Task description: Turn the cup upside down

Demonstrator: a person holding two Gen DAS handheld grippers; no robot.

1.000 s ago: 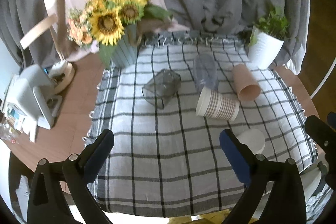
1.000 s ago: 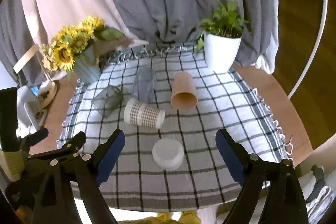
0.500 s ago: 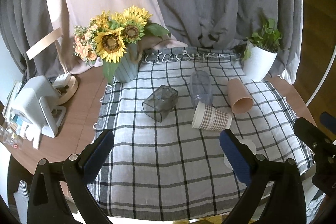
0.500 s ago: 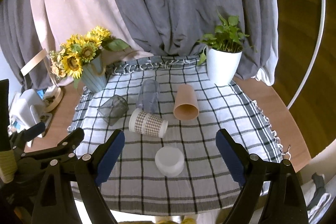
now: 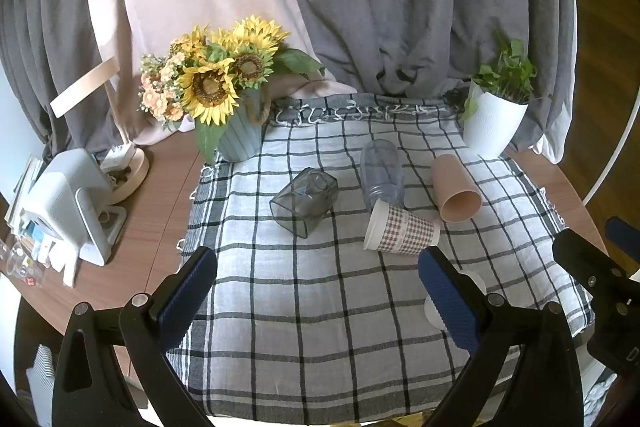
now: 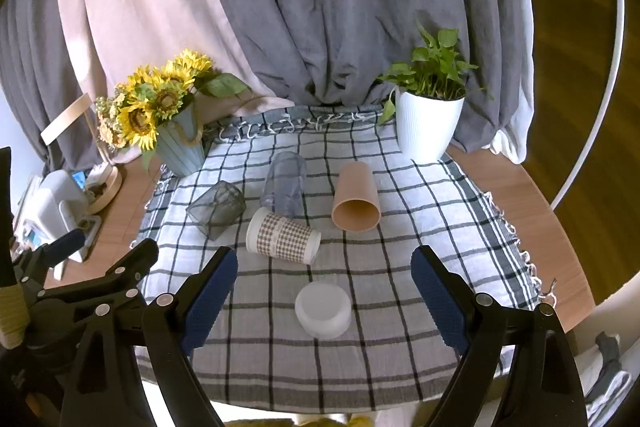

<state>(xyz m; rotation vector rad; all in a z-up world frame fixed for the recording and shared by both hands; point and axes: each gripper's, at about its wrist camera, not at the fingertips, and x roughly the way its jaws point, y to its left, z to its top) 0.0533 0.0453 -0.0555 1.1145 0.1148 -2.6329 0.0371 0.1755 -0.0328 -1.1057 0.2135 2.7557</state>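
Cups lie scattered on the checked cloth [image 6: 384,267] covering the counter, and I take them from my left: a smoky grey tumbler [image 6: 216,207] on its side, then a clear plastic cup [image 6: 285,183] tipped over with its mouth toward me, touching the checked paper cup [image 6: 282,237] that lies crosswise just in front of it, then a tan cup [image 6: 356,198] on its side, mouth toward me. Nearest me sits a short white cup [image 6: 323,309] that looks already inverted — though I can't rule out that it is a lid. Which one to flip next the task doesn't say; I'd judge the checked paper cup the easiest reach. My left hand-held gripper [image 5: 316,303] hovers above the near cloth with its jaws spread wide and nothing between them; my right hand-held gripper [image 6: 324,301] is likewise wide open and empty, framing the white cup from above. To do this well I would come down on the paper cup across its body, not over the rim, squeeze lightly because paper walls crush, lift it clear of the clear cup so that one doesn't roll, then rotate the wrist until the mouth faces down and set it flat on the cloth — a soft, wrinkled surface, so I'd release only once the rim sits level.
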